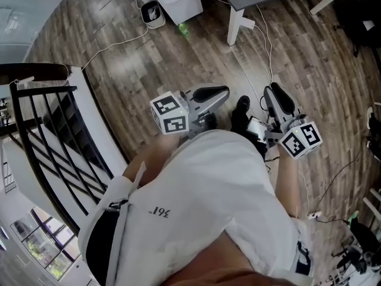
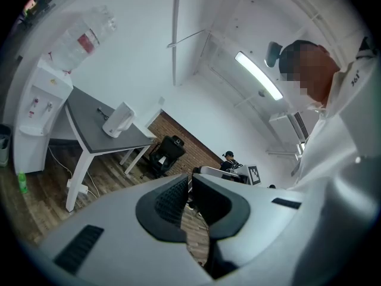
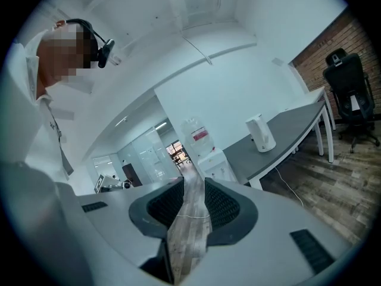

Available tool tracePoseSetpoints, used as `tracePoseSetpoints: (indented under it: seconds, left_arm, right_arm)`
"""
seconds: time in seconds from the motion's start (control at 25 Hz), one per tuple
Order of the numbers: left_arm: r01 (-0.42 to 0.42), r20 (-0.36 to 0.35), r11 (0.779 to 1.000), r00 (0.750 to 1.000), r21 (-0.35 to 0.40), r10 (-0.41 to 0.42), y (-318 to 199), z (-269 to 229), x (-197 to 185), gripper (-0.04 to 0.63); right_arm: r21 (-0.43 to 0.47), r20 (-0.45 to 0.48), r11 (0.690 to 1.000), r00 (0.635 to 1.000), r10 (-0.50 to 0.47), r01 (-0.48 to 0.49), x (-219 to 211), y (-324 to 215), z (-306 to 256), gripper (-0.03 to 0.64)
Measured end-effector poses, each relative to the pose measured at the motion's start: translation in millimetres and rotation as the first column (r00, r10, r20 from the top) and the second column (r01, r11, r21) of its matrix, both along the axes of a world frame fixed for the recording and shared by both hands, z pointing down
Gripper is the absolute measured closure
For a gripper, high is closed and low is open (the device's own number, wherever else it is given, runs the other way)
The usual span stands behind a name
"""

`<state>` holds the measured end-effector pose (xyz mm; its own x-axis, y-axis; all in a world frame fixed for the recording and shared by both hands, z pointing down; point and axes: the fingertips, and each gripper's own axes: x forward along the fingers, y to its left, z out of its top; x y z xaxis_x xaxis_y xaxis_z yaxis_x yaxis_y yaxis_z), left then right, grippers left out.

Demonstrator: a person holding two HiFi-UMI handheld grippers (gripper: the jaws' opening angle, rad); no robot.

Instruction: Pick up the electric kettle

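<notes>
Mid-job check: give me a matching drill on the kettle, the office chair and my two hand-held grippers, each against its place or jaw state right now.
Things:
1. electric kettle
2. office chair
3. left hand-held gripper
4. right hand-held gripper

Places and states:
A. jaws apart, nothing between them
B. standing on the grey table
C. jaws together, nothing held
D. on the wood floor, in front of the brick wall

Pairs: 1-B, 2-D, 3-C, 4-A.
</notes>
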<state>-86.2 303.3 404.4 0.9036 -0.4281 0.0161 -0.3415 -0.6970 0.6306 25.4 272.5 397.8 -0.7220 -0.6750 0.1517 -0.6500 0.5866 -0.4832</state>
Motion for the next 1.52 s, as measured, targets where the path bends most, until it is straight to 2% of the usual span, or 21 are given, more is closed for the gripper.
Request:
tracePoseSetpoints:
  seconds: [0.4,0.8,0.96,1.2,1.52]
  left_arm:
    - [0.078,0.033,0.997,0.996,-0.004,-0.078,-75.3,-9.3,71.8,0.591]
    - [0.097,0.064,0.995,0.993,-0.023,-0.095,-114.0,-10.5,127.8,0.591]
    - [0.101,0.061,0.995,0.993,-0.014,-0.1,-130.5,-15.4,129.5,0.591]
    - [0.093,0.057,0.996,0.994,-0.008,-0.092,-151.4,-10.3,121.7,0.591]
    - [0.035,0.037,0.999,0.999,-0.001,-0.035,-209.1,-6.9,96.6,0.591]
  right_arm:
    - [0.012,0.015,0.997,0.997,-0.082,0.082,68.1,-83.0,-3.7,0.528]
    - [0.004,0.065,0.993,0.991,-0.114,0.114,114.3,-121.9,1.0,0.528]
    - [0.01,0.089,0.995,0.991,-0.101,0.1,117.7,-133.0,-1.6,0.528]
    - [0.007,0.077,0.995,0.992,-0.1,0.1,110.3,-148.2,7.2,0.528]
    - [-0.019,0.06,0.995,0.994,-0.092,0.093,73.9,-194.2,10.2,0.528]
